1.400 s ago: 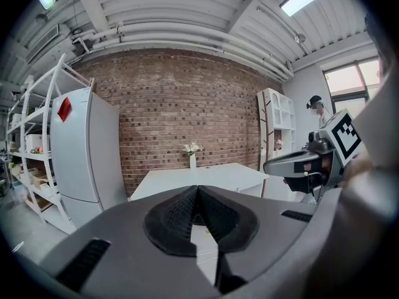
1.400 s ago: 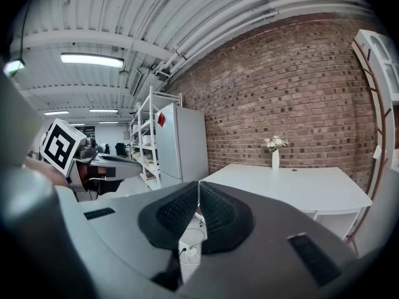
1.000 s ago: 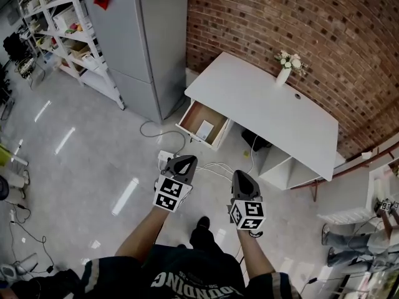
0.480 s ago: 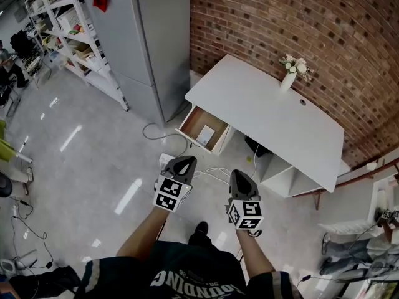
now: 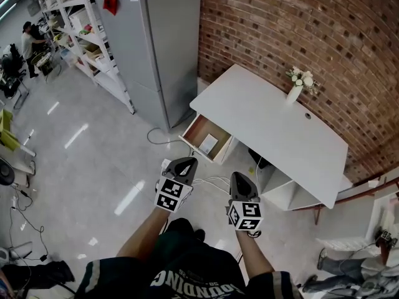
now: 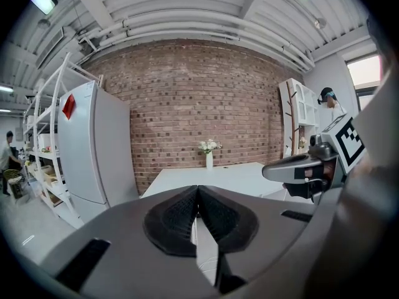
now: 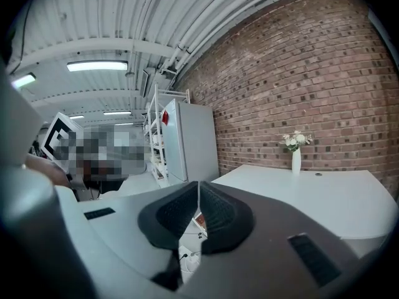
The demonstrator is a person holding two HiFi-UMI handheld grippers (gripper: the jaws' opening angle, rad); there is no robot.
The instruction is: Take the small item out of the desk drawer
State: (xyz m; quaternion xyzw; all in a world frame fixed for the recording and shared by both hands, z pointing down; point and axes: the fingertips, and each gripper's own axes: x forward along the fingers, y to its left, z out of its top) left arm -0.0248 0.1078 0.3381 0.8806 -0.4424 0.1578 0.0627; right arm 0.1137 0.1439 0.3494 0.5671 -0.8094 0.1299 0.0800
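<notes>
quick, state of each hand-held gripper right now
Left hand-held gripper: closed, holding nothing.
Right hand-held gripper: closed, holding nothing.

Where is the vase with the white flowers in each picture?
Head view: the vase is at the upper right, on the far edge of the white desk.
Left gripper view: the vase is in the middle, on the desk's far edge.
Right gripper view: the vase is at the right, on the desk.
Shared landmark: the brick wall right behind it.
</notes>
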